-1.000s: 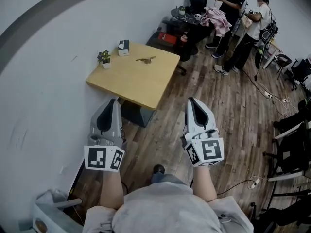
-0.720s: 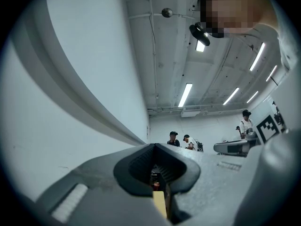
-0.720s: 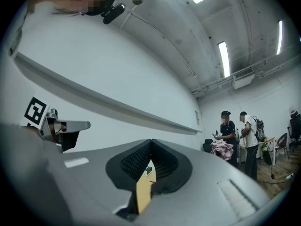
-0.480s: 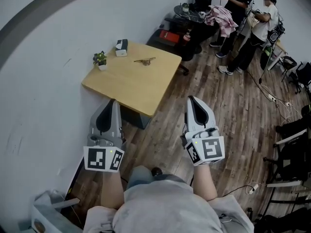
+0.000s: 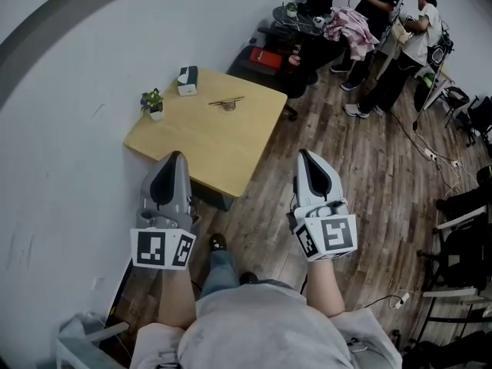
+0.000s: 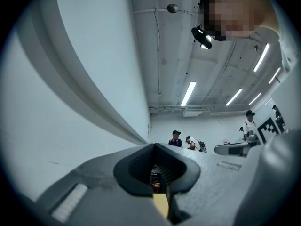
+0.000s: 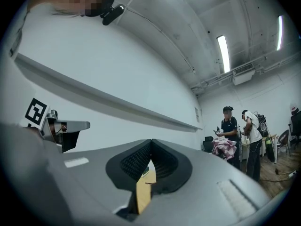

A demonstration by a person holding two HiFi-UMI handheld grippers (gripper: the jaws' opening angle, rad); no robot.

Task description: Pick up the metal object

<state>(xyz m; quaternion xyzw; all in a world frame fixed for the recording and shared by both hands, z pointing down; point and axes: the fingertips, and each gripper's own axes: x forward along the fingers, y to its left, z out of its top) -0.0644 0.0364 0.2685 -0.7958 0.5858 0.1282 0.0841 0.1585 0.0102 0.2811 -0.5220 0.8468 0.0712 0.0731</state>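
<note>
**Approaching the table, both claws shut and empty**

The metal object (image 5: 227, 102) lies on the far half of the wooden table (image 5: 231, 148). It is well apart from both claws and ahead of them. Its long axis runs roughly crosswise to the line of approach, tilted slightly up to the right. A small plant (image 5: 152, 101) and a tissue box (image 5: 186, 80) stand along the table's wall side, clear of the object. The left claw (image 5: 173, 157) points at the table's near edge and appears somewhat nearer to the object. The right claw (image 5: 307, 154) hangs over the floor beside the table. Each claw's jaws are pressed together with nothing between them. Compared with a second ago, the table sits lower and closer in the head view, so the gap to the object is smaller. Both claws keep the same pose.
</note>
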